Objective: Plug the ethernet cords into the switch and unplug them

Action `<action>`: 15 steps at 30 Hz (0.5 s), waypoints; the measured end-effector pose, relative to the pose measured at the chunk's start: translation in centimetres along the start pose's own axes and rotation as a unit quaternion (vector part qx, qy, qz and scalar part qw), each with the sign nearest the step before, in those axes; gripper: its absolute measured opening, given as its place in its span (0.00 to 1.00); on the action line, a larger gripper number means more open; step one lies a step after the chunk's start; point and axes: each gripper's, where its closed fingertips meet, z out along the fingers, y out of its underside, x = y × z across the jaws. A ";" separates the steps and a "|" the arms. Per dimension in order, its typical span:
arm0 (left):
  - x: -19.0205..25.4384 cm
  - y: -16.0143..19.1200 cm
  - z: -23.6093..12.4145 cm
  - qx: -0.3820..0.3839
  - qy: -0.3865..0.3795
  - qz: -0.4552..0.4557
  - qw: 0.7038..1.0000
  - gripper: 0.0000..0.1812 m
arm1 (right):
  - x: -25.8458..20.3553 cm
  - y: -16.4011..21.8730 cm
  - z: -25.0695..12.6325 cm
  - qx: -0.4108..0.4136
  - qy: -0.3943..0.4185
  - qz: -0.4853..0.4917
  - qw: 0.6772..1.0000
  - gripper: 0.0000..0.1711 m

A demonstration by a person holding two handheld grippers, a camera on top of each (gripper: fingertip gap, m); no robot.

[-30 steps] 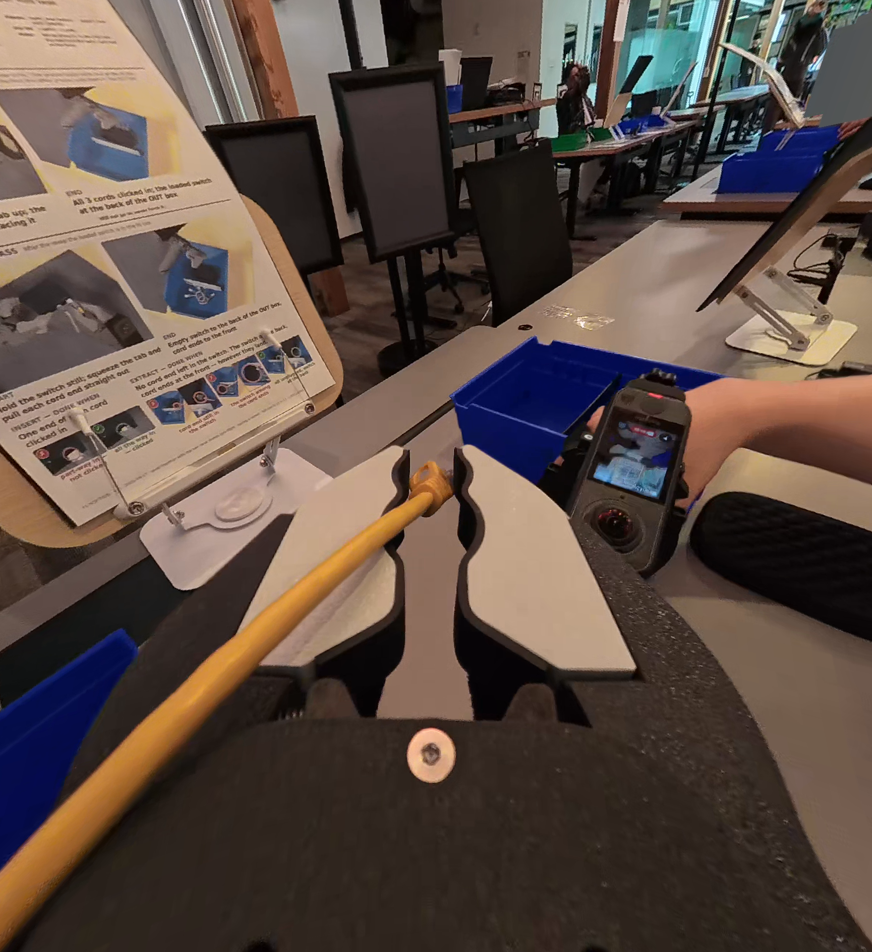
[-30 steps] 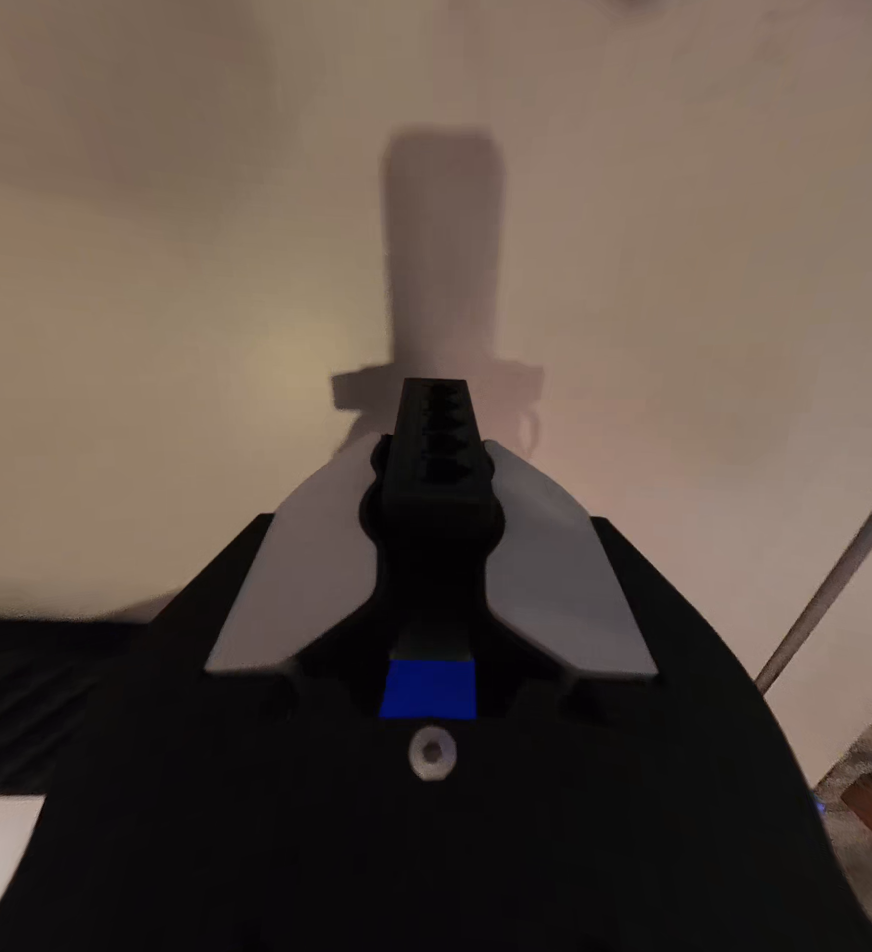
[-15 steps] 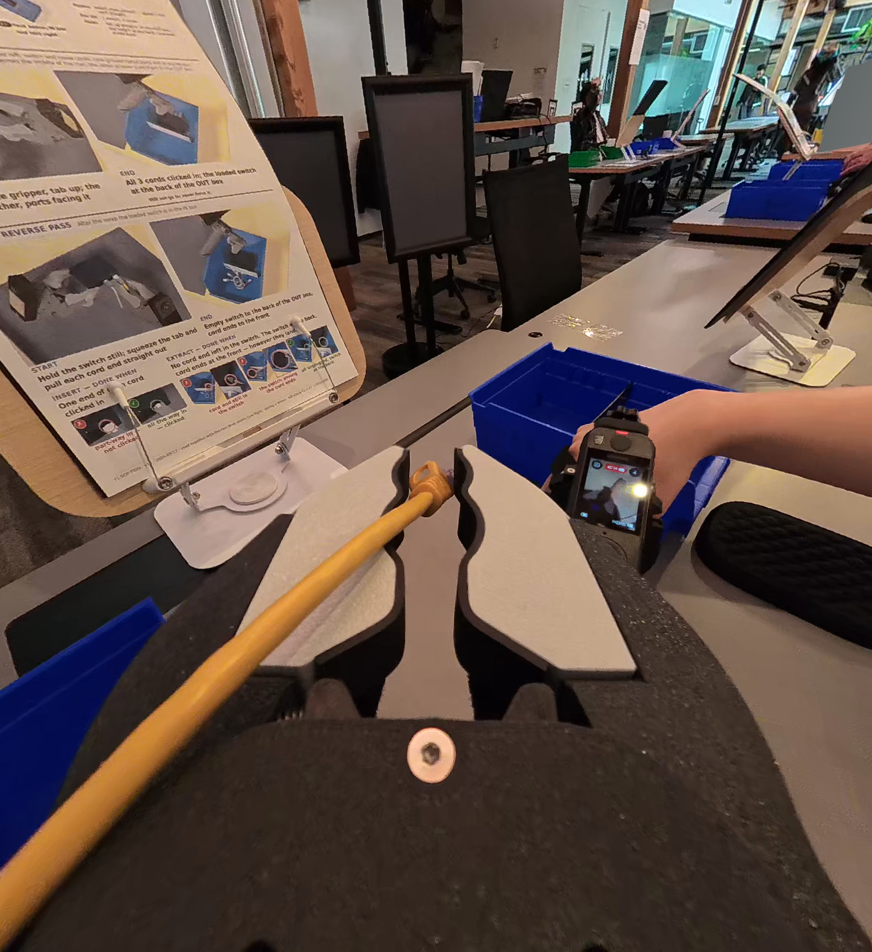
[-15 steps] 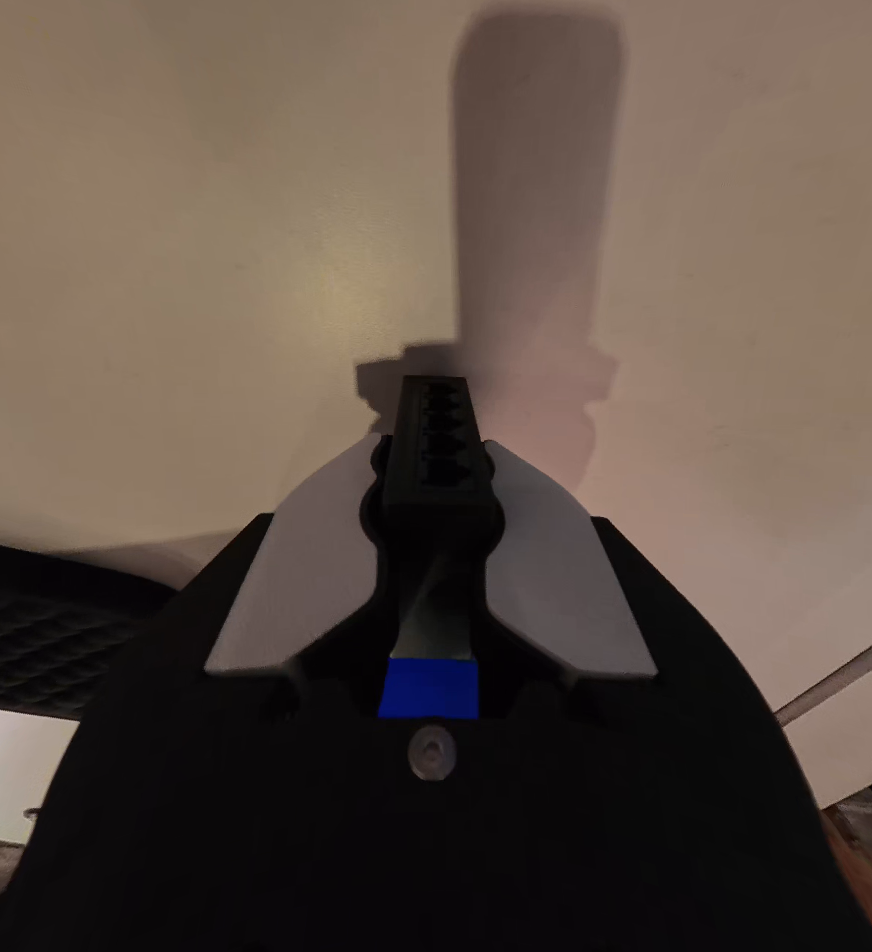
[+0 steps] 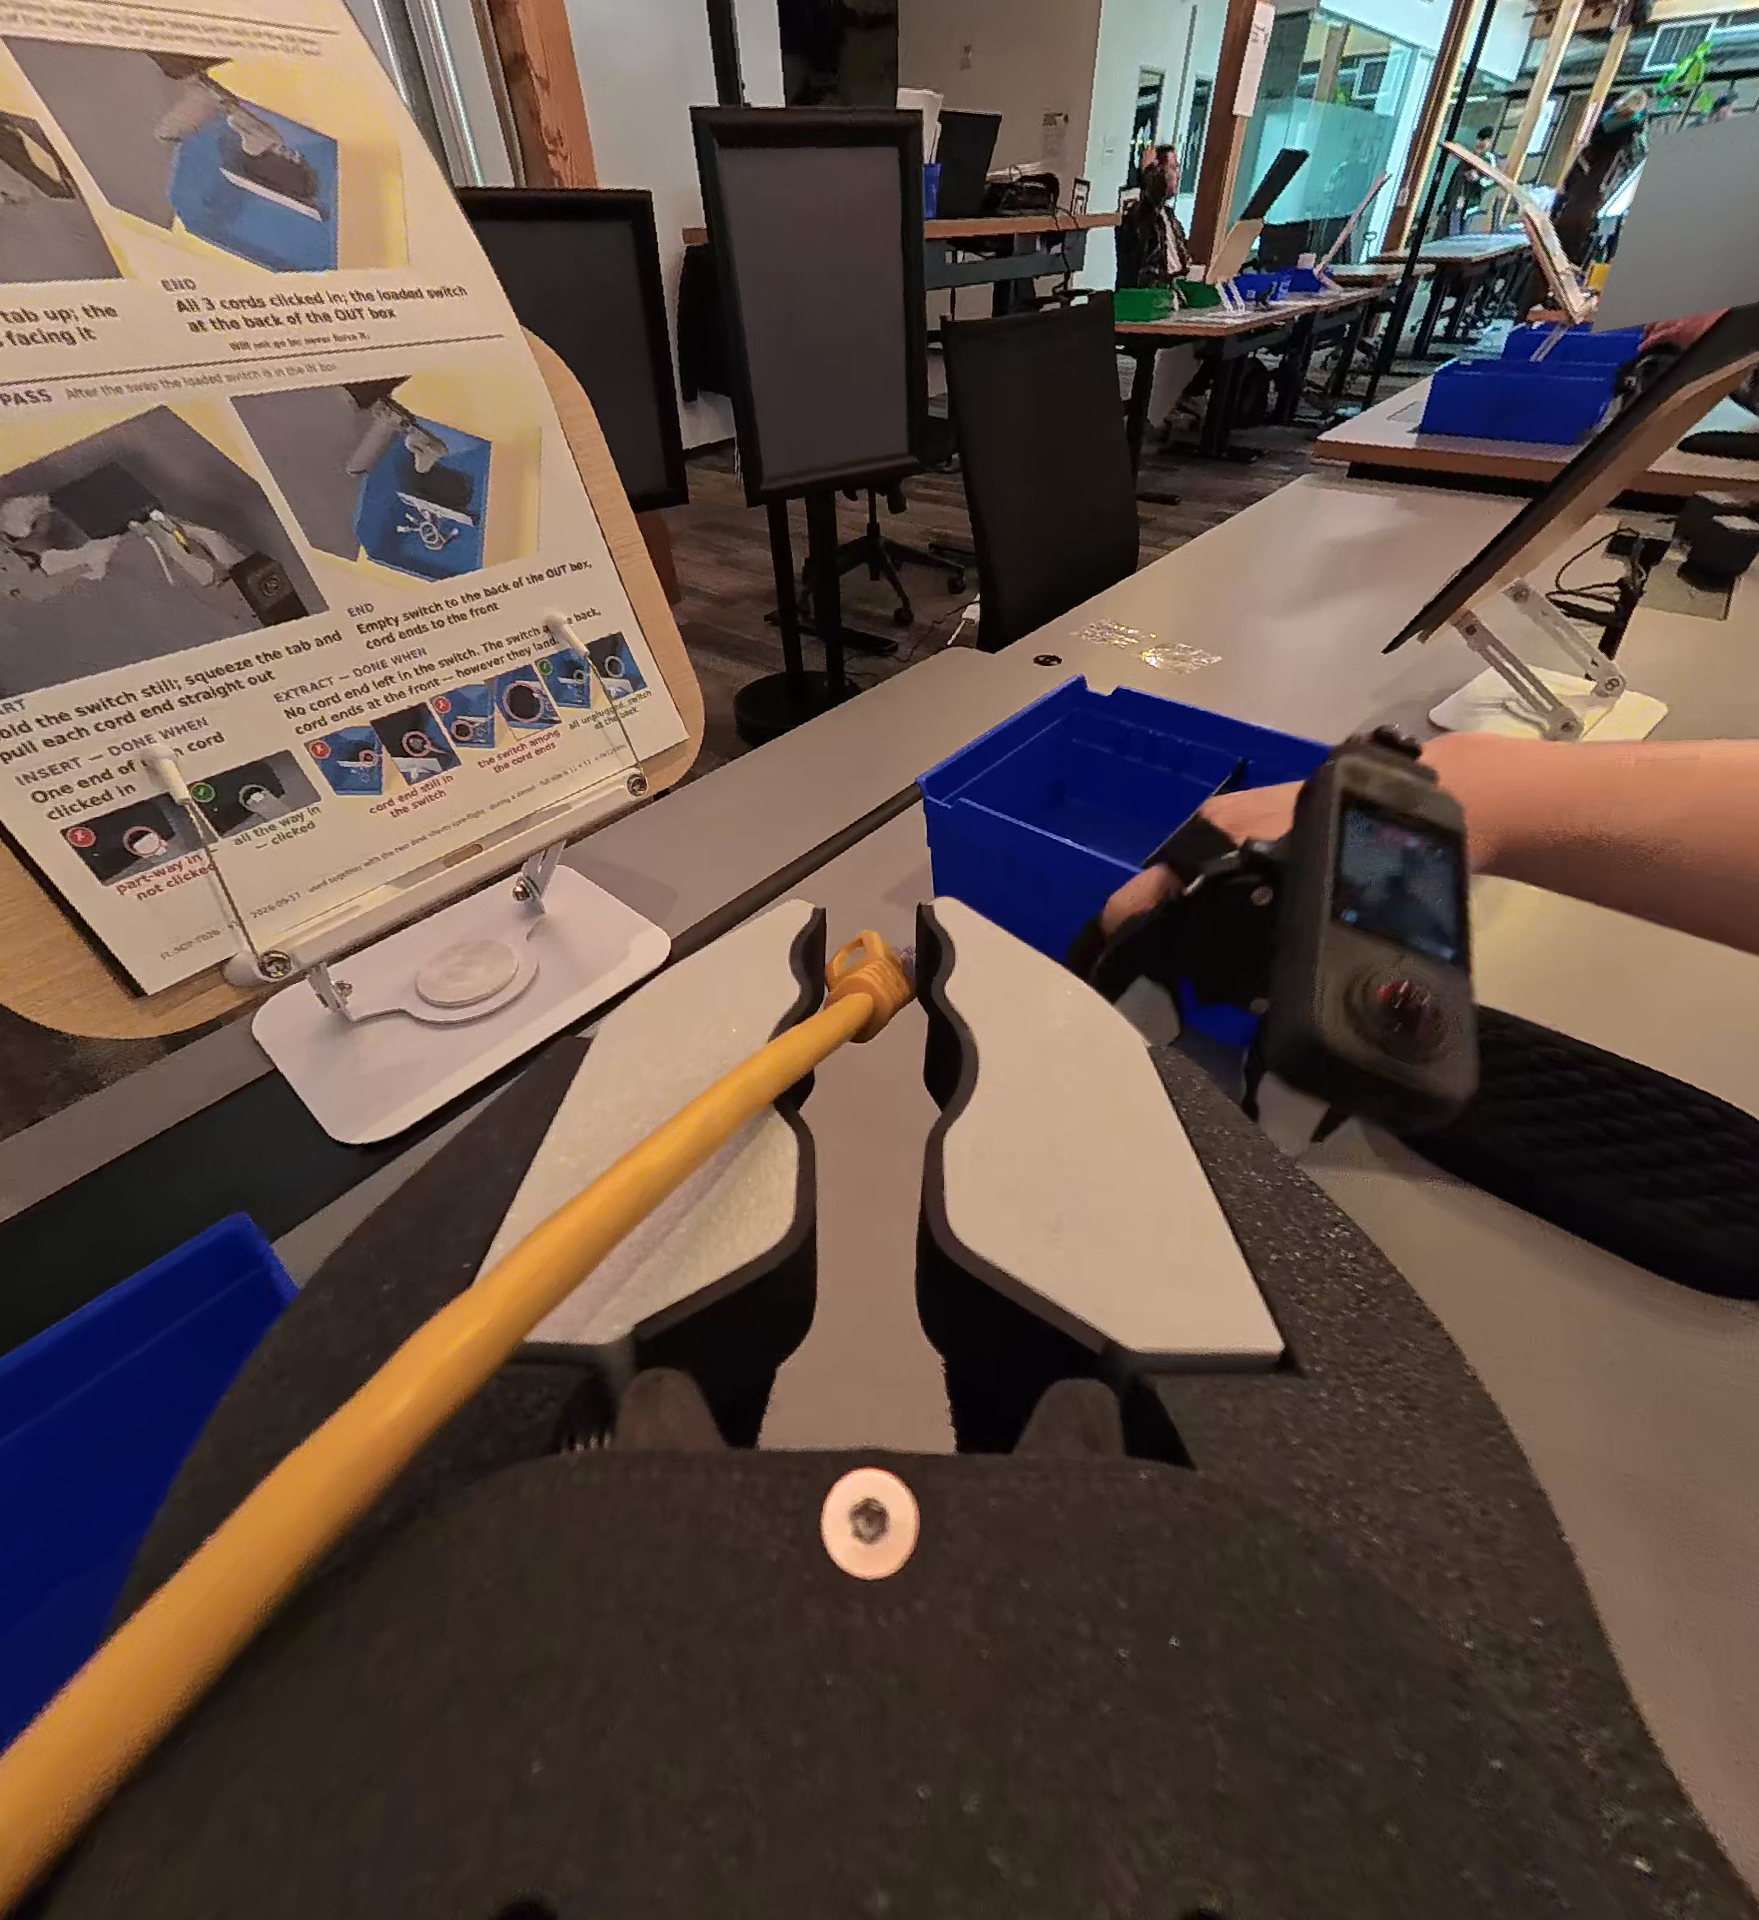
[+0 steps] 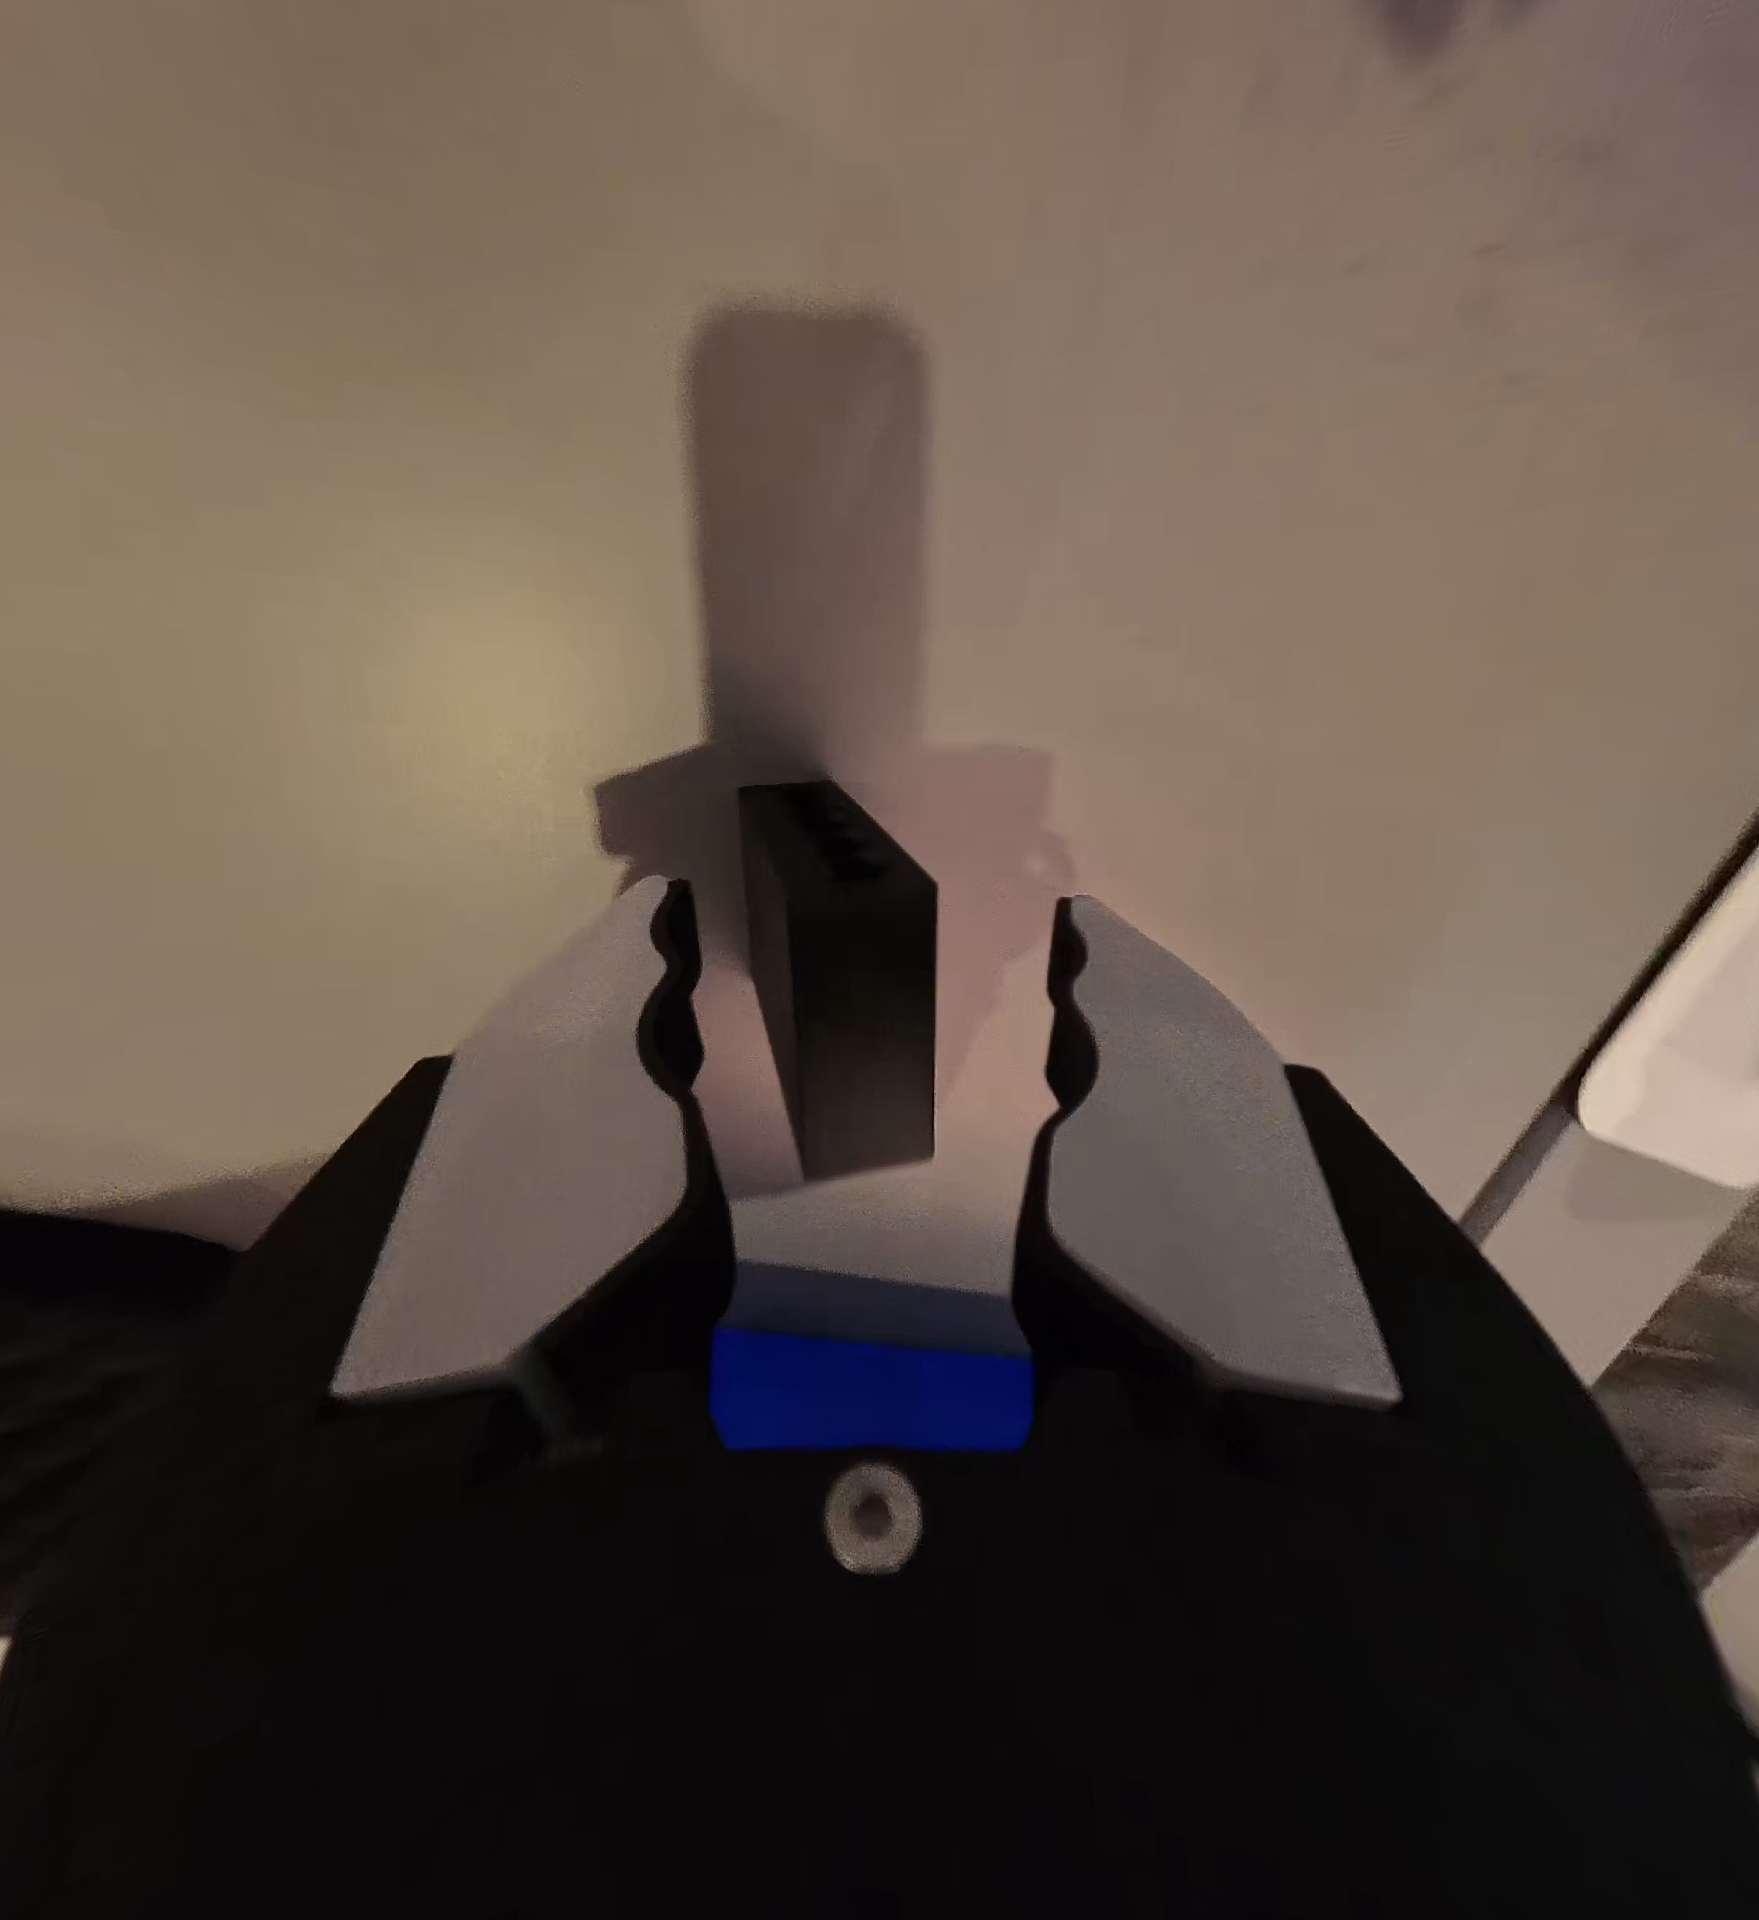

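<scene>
- Yellow cord (image 5: 501, 1288) runs up over the left gripper (image 5: 870, 966), its plug end pinched between the tips; the jaws are nearly together, clamped on the plug.
- Black switch (image 6: 844, 997) sits in the gap of the right gripper (image 6: 864, 935), tilted, ports facing away from the camera; the jaws stand wide apart and neither finger seems to touch it, though blur makes that hard to judge.
- Grey table (image 6: 335, 520) lies behind the switch, carrying its shadow.
- Blue bin (image 5: 1062, 821) stands on the table just past the left gripper's tips, with the right gripper and a hand (image 5: 1259, 821) beside it.
- Instruction board (image 5: 262, 499) stands to the left.
</scene>
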 end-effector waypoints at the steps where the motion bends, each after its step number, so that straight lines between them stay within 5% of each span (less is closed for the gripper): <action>1: -0.1 -0.1 -0.1 0.003 0.001 -0.004 1.000 0.09 | 0.1 -0.5 -1.2 0.023 0.013 0.029 0.999 0.39; 4: -0.3 -0.3 -0.3 0.011 0.003 -0.019 1.000 0.09 | 0.9 -0.8 -4.6 0.047 0.023 0.207 0.977 0.46; 8: -0.6 -0.2 -0.3 0.008 -0.007 -0.030 0.999 0.09 | 1.1 -1.0 -5.9 0.051 -0.028 0.455 0.889 0.53; 15: -0.5 -0.7 -1.4 0.012 -0.013 -0.039 0.999 0.09 | 1.1 1.6 -3.3 -0.053 0.010 0.575 0.817 0.62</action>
